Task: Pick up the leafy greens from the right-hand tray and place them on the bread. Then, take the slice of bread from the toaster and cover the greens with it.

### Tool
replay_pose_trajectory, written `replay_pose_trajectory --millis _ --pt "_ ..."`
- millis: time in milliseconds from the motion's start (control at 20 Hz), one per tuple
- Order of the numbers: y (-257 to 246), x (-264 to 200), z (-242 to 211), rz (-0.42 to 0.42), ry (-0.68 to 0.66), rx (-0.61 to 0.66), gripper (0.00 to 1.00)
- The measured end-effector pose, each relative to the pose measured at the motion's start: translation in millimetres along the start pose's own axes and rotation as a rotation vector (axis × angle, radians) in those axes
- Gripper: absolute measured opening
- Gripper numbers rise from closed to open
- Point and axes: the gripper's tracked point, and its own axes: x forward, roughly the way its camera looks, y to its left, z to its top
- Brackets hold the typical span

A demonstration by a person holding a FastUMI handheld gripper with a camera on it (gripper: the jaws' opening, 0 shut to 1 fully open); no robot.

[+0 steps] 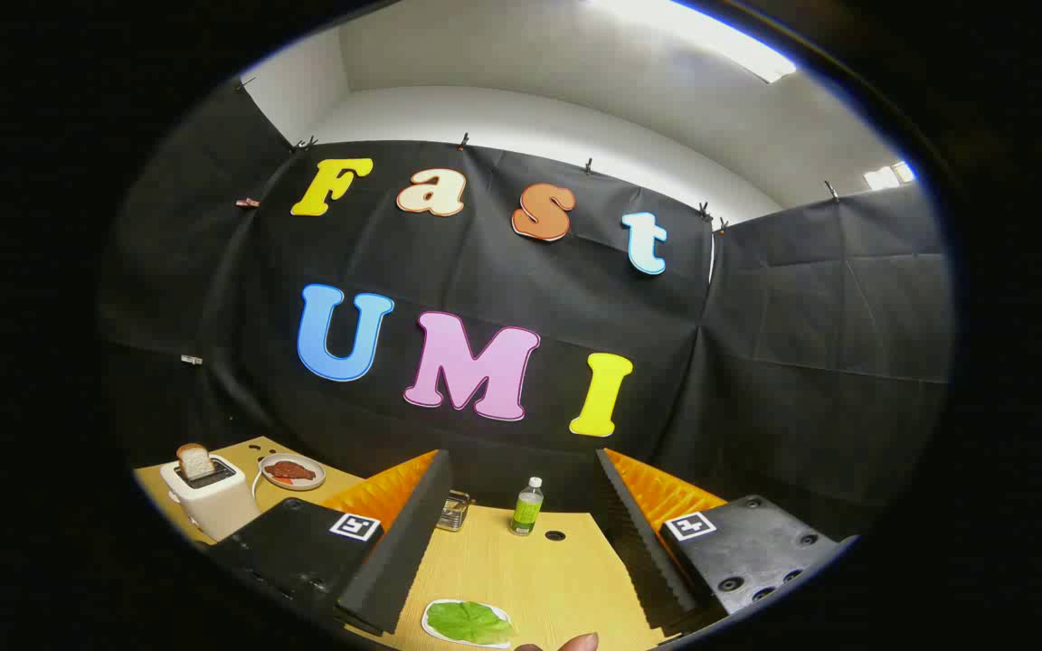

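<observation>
The leafy greens (467, 621) lie on a small white tray (432, 631) on the wooden table (530, 570), low between my two fingers. My gripper (521, 542) is open, held above the table, with nothing between its fingers. A white toaster (211, 499) stands far off to the left beyond the left finger, with a slice of bread (194, 461) sticking up out of its slot. Next to the toaster a round plate (292, 472) carries a reddish-brown food item.
A small bottle with a green label (527, 506) stands ahead between the fingers. A small metal-and-glass object (455, 511) sits by the left finger. A dark round hole (554, 535) marks the tabletop. A fingertip of a person (580, 643) shows near the greens tray.
</observation>
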Motion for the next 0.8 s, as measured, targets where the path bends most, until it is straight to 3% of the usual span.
replay_pose_trajectory --millis 800 --pt "-7.1 4.0 -5.9 -0.015 0.005 -0.001 0.98"
